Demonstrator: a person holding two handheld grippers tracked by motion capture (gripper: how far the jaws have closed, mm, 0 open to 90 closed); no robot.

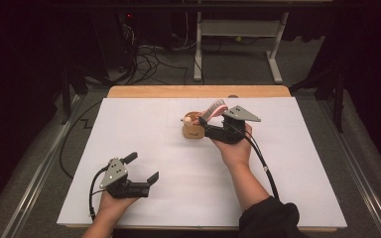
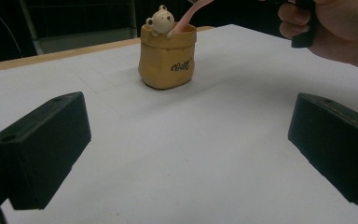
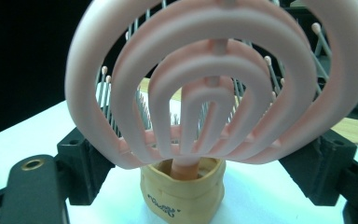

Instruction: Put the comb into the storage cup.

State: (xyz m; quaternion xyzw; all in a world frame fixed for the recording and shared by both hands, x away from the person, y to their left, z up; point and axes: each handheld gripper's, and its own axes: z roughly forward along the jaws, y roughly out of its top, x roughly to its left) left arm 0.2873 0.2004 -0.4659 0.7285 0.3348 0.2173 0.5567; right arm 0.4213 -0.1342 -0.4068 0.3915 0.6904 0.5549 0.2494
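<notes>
A tan bag-shaped pot (image 1: 192, 130) with a small bear figure (image 1: 186, 119) on its rim stands at the middle of the white sheet. A pink hairbrush (image 1: 217, 106) leans out of it, handle down inside. My right gripper (image 1: 204, 123) is at the pot's right side. In the right gripper view, its jaws press the lower edges of the brush head (image 3: 214, 79) above the pot (image 3: 182, 193). My left gripper (image 1: 142, 167) rests near the front left, wide open with nothing between its jaws. It faces the pot (image 2: 167, 58) and the bear (image 2: 161, 21).
The white sheet (image 1: 144, 129) covers a wooden table (image 1: 178, 91) whose bare edge shows at the back. Behind the table, a desk frame (image 1: 238, 29) and cables (image 1: 149, 59) lie on the floor. In the left gripper view, the person's right hand (image 2: 335, 32) is at the upper right.
</notes>
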